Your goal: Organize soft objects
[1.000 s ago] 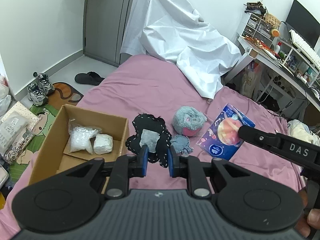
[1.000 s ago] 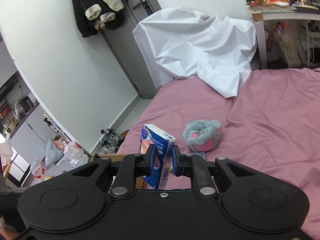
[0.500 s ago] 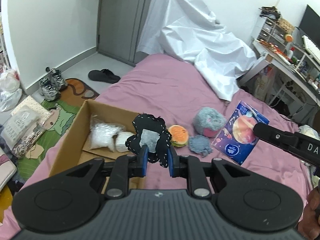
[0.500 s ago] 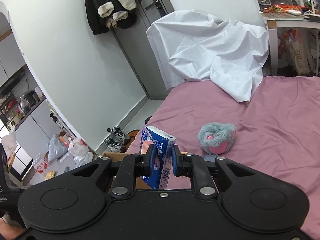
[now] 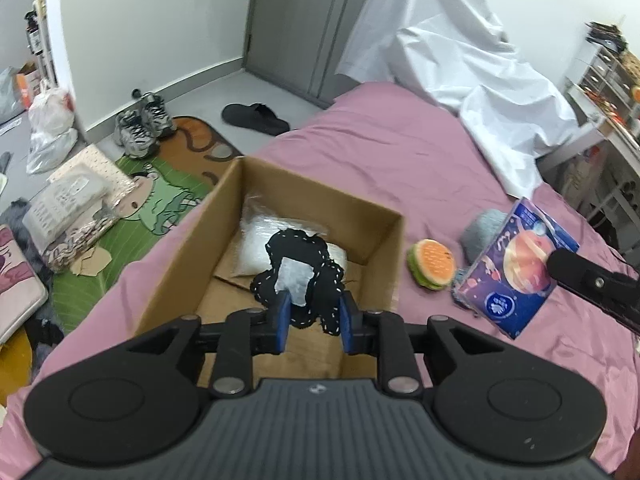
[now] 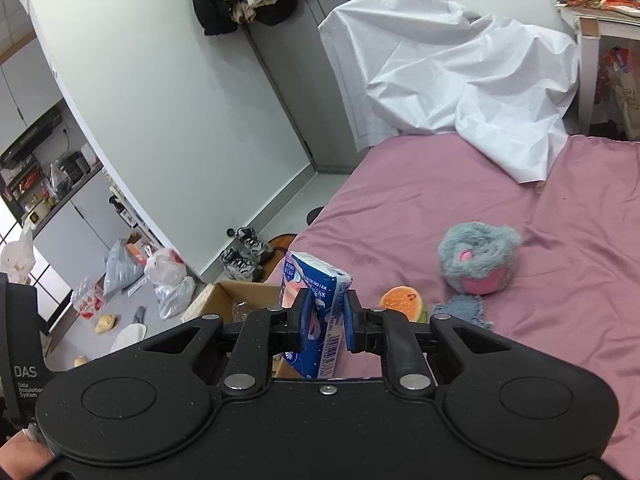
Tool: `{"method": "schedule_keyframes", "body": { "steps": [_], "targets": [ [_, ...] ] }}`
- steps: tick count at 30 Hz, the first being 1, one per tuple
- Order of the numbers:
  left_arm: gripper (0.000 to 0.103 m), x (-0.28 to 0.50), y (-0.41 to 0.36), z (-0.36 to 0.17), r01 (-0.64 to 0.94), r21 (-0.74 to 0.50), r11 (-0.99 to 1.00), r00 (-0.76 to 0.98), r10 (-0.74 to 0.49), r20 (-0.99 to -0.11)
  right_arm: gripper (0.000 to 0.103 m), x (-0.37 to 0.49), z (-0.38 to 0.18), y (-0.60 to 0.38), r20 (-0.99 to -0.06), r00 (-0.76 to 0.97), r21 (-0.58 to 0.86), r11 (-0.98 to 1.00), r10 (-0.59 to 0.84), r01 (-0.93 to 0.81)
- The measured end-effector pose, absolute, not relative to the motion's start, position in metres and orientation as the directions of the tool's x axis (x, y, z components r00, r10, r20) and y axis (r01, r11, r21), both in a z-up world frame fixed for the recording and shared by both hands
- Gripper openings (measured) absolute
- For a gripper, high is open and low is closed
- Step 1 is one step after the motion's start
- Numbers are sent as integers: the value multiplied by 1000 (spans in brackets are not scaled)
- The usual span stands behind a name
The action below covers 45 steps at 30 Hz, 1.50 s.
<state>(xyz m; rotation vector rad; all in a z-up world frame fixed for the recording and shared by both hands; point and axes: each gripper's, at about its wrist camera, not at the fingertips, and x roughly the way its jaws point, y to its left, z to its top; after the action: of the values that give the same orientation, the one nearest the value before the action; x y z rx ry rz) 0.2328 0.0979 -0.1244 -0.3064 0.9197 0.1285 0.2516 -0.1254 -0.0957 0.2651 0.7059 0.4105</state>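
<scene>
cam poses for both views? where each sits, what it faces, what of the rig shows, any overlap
Left wrist: on the left gripper, looking down into the box on the bed; its jaws, just widened, flank a black patch; the right gripper's finger intrudes at right.
Right wrist: on the right gripper, looking across the bed toward the door, shut on a tissue pack.
Shared: box, pack, burger toy, grey plush, white sheet.

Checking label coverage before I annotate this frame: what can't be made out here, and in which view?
- cardboard box: near floor hidden by the left gripper body, left wrist view.
- black patch: whether the pads still pinch it; lower edge blurred, left wrist view.
- tissue pack: bottom hidden behind the right gripper, right wrist view.
- grey cloth: mostly covered by the pack, left wrist view.
</scene>
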Motion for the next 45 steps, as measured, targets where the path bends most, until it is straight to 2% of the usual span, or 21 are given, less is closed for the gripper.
{"method": "schedule_keyframes", "body": {
  "steps": [7, 9, 16, 19, 21, 25, 27, 30, 34, 36, 40, 45],
  "targets": [
    [37, 240, 119, -125, -273, -217, 937, 581, -19, -814, 17, 261, -101, -101, -585, 662, 365, 881, 468, -300],
    [47, 239, 124, -122, -276, -221, 935, 583, -20, -812, 17, 263, -102, -93, -587, 655, 369, 877, 476, -308],
    [62, 234, 137, -114, -268, -232, 935, 589, -32, -808, 17, 265, -107, -64, -601, 617, 378, 861, 507, -340],
    [70, 231, 142, -112, -272, -235, 933, 594, -29, -804, 27, 267, -111, -54, -625, 575, 393, 849, 528, -352],
    [76, 230, 143, -111, -271, -240, 932, 589, -37, -807, 47, 267, -113, -53, -637, 571, 392, 855, 518, -339],
    [83, 225, 141, -103, -254, -249, 935, 593, -52, -804, 57, 263, -109, -59, -644, 595, 361, 877, 480, -317],
    [87, 222, 139, -99, -251, -248, 936, 598, -52, -800, 73, 261, -106, -65, -640, 610, 363, 884, 467, -296],
    [94, 219, 134, -94, -246, -222, 944, 600, -32, -799, 88, 255, -100, -77, -627, 648, 345, 900, 433, -268],
    [97, 215, 132, -90, -248, -229, 941, 601, -36, -798, 89, 255, -99, -91, -638, 651, 337, 909, 411, -245],
    [103, 214, 130, -88, -254, -230, 939, 604, -31, -796, 90, 253, -99, -98, -641, 653, 341, 912, 403, -229],
    [103, 210, 120, -81, -250, -230, 941, 618, -28, -786, 91, 250, -93, -111, -637, 662, 334, 916, 394, -223],
    [103, 207, 101, -70, -234, -211, 949, 638, -14, -770, 99, 243, -80, -128, -611, 685, 332, 914, 396, -233]
  ]
}}
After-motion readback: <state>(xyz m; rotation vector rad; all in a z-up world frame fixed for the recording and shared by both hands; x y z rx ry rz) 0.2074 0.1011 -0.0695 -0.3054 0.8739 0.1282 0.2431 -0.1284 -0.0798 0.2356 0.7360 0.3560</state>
